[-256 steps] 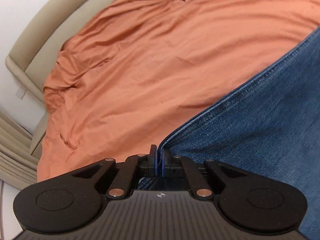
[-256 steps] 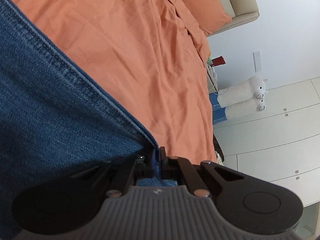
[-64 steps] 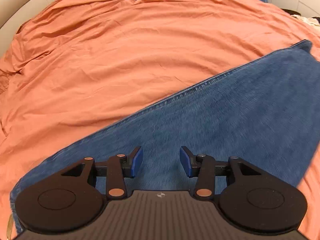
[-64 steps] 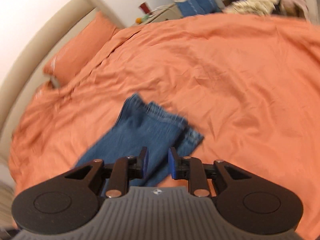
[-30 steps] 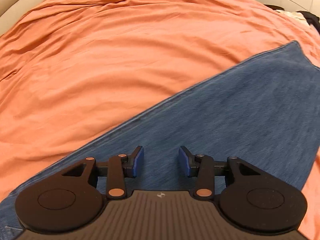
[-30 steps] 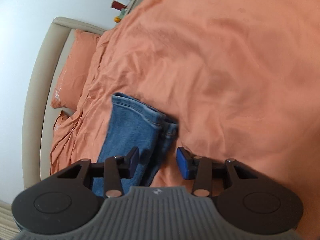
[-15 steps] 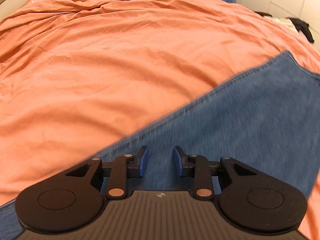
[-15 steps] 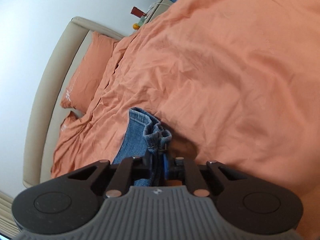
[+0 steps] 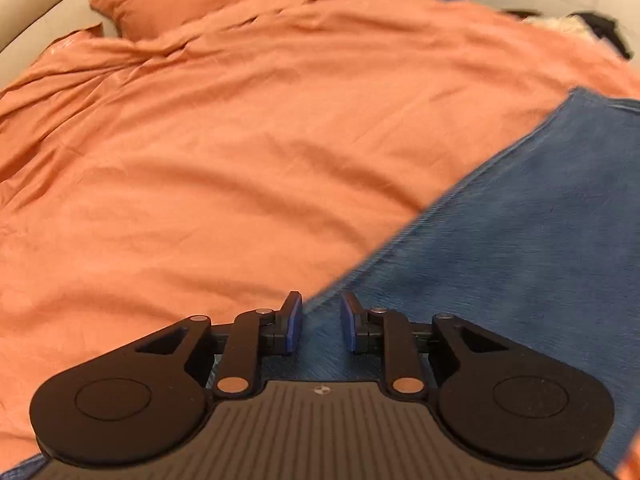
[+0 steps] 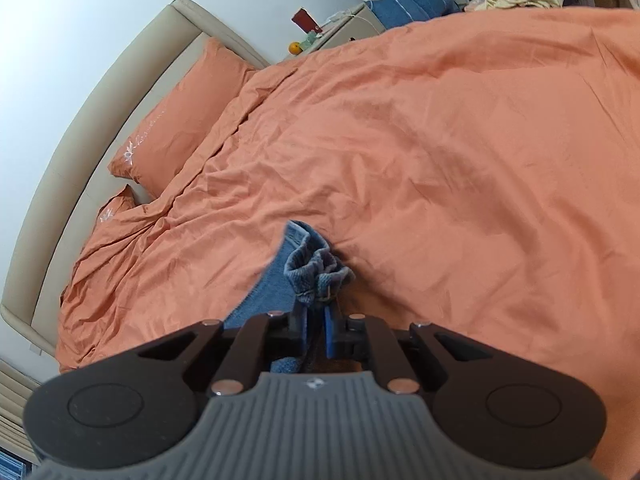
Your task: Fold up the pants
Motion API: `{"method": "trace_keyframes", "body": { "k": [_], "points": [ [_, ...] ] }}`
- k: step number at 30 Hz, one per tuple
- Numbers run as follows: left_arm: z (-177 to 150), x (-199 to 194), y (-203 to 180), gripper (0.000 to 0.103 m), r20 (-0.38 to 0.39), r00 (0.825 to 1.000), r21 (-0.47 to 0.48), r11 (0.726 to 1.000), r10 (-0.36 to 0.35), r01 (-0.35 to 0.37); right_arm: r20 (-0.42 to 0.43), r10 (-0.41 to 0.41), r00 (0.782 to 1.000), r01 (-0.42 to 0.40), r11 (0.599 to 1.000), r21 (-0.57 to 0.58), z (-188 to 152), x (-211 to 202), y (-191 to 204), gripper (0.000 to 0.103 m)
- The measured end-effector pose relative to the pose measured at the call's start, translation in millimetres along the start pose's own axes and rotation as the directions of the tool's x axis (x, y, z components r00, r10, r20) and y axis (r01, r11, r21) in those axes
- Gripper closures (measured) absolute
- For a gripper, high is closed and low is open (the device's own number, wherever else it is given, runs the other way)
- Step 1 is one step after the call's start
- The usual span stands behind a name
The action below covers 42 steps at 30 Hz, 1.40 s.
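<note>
We work over a wide bed, its orange duvet (image 10: pixel 460 168) rumpled towards the beige headboard (image 10: pixel 100 104) and two orange pillows (image 10: pixel 180 128). Everything else we place from that duvet. The pants (image 9: pixel 520 248), blue denim, lie flat on it along the near side, their long seamed edge running diagonally across the left wrist view; that view is smeared by motion, so fine detail is lost.

At the far end of the pants the hem (image 10: pixel 316 268) is bunched and lifted a little off the duvet, because our right gripper (image 10: pixel 316 332) has its fingers pressed together on that cuff cloth. Our left gripper (image 9: pixel 320 320) sits low over the denim, right at the seamed edge, its blue pads (image 9: pixel 294 320) standing apart with fabric between them but nothing pinched yet.

We judge the step in hand to be securing both ends before carrying the legs over for a fold. To do it well, we want the left pads to close squarely across the seam and take every layer, not just the top one. We should keep the right grip firm, since bunched denim can slip, then lift both ends level so the fold lands straight on the duvet.
</note>
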<state>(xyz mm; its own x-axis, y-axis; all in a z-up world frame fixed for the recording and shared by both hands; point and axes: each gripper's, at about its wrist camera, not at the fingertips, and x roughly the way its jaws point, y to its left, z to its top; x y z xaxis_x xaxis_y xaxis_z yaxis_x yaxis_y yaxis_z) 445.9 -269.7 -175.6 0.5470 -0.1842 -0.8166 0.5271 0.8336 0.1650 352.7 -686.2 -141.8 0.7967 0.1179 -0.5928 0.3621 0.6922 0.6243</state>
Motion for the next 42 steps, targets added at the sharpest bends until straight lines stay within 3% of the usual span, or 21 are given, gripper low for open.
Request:
{"method": "trace_keyframes", "body": {
  "k": [8, 12, 13, 17, 24, 29, 34, 37, 42],
  "points": [
    [-57, -56, -53, 0.083, -0.008, 0.98, 0.112, 0.973, -0.201, 0.201, 0.043, 0.015, 0.999, -0.009, 0.992, -0.128, 13, -28, 66, 0.1],
    [-84, -64, -78, 0.097, -0.032, 0.972, 0.115, 0.965, -0.234, 0.236, 0.062, 0.038, 0.997, -0.025, 0.981, -0.194, 12, -47, 108, 0.1],
    [-88, -66, -80, 0.095, -0.046, 0.965, 0.097, 0.96, -0.258, 0.262, 0.061, 0.047, 0.997, -0.033, 0.976, -0.213, 10, -52, 120, 0.1],
    [-99, -90, -71, 0.091, -0.036, 0.95, 0.047, 0.949, -0.309, 0.31, 0.067, 0.074, 0.995, -0.049, 0.945, -0.322, -3, -72, 174, 0.1],
    [-115, -173, 3, 0.09, 0.069, 0.959, -0.063, 0.959, -0.274, 0.278, 0.042, 0.151, 0.988, -0.119, 0.898, -0.424, -42, -92, 262, 0.1],
    [-124, -236, 70, 0.09, 0.127, 0.974, -0.185, 0.96, -0.189, 0.21, -0.01, 0.189, 0.982, -0.17, 0.863, -0.476, -88, -86, 317, 0.1],
    [-139, -279, 119, 0.08, 0.157, 0.984, -0.252, 0.96, -0.083, 0.121, -0.11, 0.209, 0.972, -0.236, 0.844, -0.482, -152, -63, 354, 0.1],
    [-157, -283, 136, 0.077, 0.135, 0.989, -0.299, 0.949, -0.058, 0.097, -0.201, 0.206, 0.958, -0.278, 0.844, -0.459, -203, -37, 361, 0.1],
    [-195, -263, 150, 0.077, 0.083, 0.994, -0.373, 0.923, -0.069, 0.095, -0.355, 0.092, 0.93, -0.273, 0.82, -0.503, -308, 12, 350, 0.1]
  ]
}}
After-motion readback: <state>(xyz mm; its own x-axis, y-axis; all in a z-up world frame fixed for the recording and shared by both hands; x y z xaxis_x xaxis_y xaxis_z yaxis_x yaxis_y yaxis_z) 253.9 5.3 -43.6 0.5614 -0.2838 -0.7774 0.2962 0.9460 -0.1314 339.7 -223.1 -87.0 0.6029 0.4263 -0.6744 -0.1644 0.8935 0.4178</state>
